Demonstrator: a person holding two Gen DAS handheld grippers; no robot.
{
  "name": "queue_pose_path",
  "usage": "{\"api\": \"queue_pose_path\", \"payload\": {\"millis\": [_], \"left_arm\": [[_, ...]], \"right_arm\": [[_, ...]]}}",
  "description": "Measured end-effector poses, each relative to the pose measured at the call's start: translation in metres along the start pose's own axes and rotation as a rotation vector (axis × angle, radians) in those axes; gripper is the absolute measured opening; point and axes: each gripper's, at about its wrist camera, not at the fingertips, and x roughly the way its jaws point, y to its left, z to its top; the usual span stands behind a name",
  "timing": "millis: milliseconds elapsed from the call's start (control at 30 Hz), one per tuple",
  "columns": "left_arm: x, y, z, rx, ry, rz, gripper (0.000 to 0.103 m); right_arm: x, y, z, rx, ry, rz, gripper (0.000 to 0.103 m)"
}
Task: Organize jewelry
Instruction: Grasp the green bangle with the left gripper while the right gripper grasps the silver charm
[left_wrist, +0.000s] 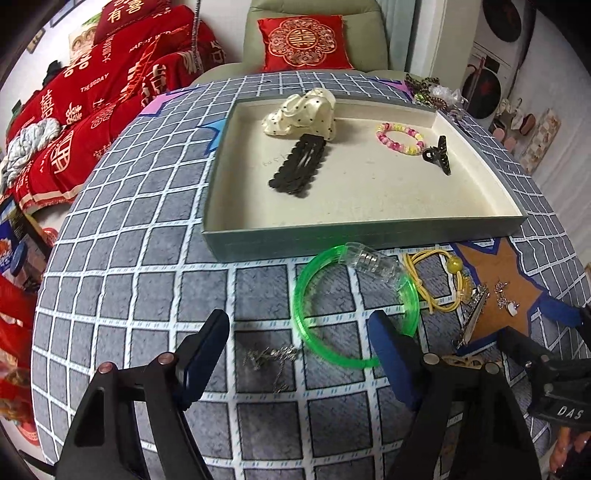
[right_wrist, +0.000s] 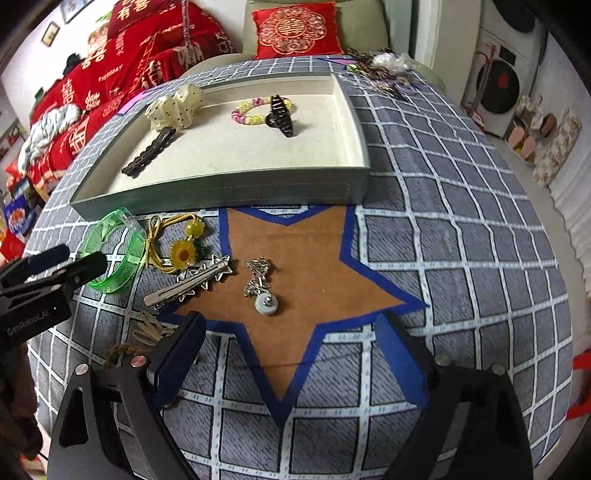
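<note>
My left gripper (left_wrist: 299, 354) gapes empty over the silver chain (left_wrist: 271, 358), low centre. My right gripper (right_wrist: 291, 343) gapes empty below the pendant (right_wrist: 266, 305), mid-frame.

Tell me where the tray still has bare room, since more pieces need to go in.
The tray's near half is bare, in front of the black hair clips and claw clip. The far edge is crowded: scrunchie, bead bracelet.

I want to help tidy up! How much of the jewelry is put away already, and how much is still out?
Done: four pieces lie in the shallow cream-lined tray: spotted cream scrunchie, black scalloped hair clip, pink-and-yellow bead bracelet, black claw clip. In hand: nothing; both tools are open. Left: green plastic bangle, yellow hair tie, silver star clip, silver chain pendant.
</note>
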Motion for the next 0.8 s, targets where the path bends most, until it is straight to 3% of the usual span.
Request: {"api": "queue_pose_path", "payload": {"millis": [133,200,267,433,533,667,700,767,800], "left_arm": [[0.005,-0.005,0.004,0.014,0.005,-0.008,0.085],[0.007,-0.008,0.006,0.020,0.011,-0.015,0.074],[0.009,-0.009,0.006,0.021,0.021,-0.022,0.074],[0.009,-0.011,0.005,0.030,0.016,-0.028,0.073],[0.008,-0.013,0.005,0.038,0.011,-0.029,0.067],[0.006,-0.015,0.006,0.052,0.007,-0.041,0.047],[0.006,-0.014,0.006,0.055,0.006,-0.039,0.036],[0.006,-0.013,0.006,0.055,0.004,-0.050,0.019],[0.006,-0.011,0.007,0.049,0.004,-0.060,0.017]], "right_arm": [[0.003,0.008,0.004,-0.042,-0.011,-0.049,0.080],[0.004,0.010,0.006,-0.052,-0.014,-0.049,0.076],[0.003,0.013,0.007,-0.064,-0.016,-0.047,0.070],[0.003,0.020,0.008,-0.094,-0.006,-0.036,0.064],[0.003,0.022,0.009,-0.102,0.000,-0.030,0.058],[0.001,0.028,0.008,-0.116,0.004,-0.021,0.037],[0.001,0.029,0.008,-0.117,0.005,-0.020,0.034],[0.001,0.029,0.008,-0.110,0.005,-0.017,0.014],[0.001,0.029,0.008,-0.107,0.005,-0.018,0.011]]}}
